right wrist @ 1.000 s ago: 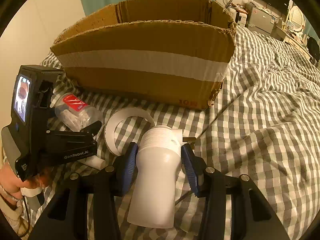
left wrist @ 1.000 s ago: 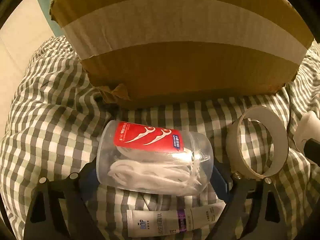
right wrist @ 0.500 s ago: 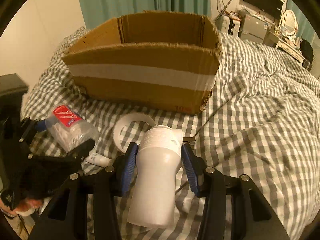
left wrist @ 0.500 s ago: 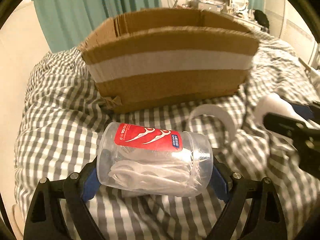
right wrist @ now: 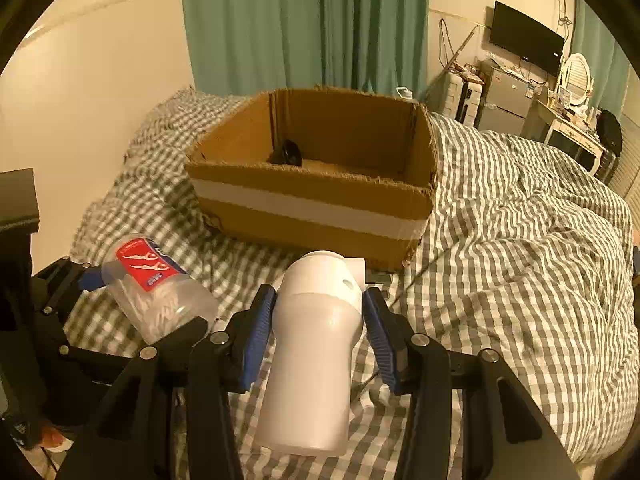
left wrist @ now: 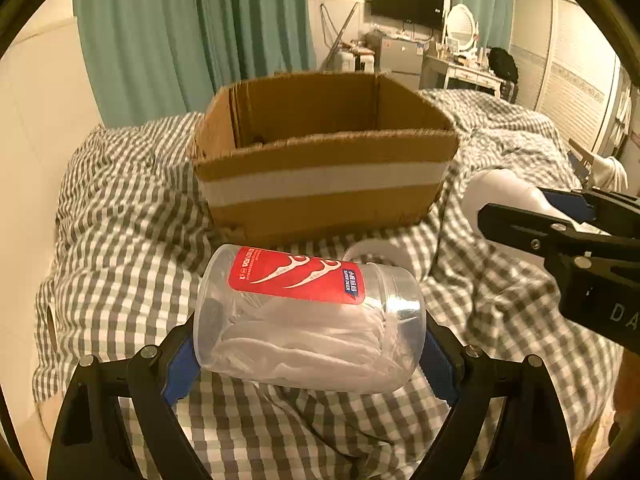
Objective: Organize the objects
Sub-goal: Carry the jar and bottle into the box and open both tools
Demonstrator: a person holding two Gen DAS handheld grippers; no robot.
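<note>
My left gripper [left wrist: 308, 344] is shut on a clear floss-pick jar [left wrist: 308, 320] with a red label, held sideways above the bed; the jar also shows in the right wrist view [right wrist: 156, 288]. My right gripper [right wrist: 318, 320] is shut on a white bottle [right wrist: 316, 360], seen at the right in the left wrist view [left wrist: 504, 192]. An open cardboard box [right wrist: 316, 208] with a white tape band sits ahead on the bed [left wrist: 320, 184]. A small dark object [right wrist: 289, 153] lies inside it at the back left.
A white tape roll [left wrist: 380, 249] lies on the checked bedcover [right wrist: 520, 240] in front of the box. A cream wall is at the left, green curtains [right wrist: 312, 24] behind. A desk, mirror and TV stand at the far right.
Both grippers have risen with their objects, so the box's open top and inside now show. The tube that lay on the bed under the jar is out of view.
</note>
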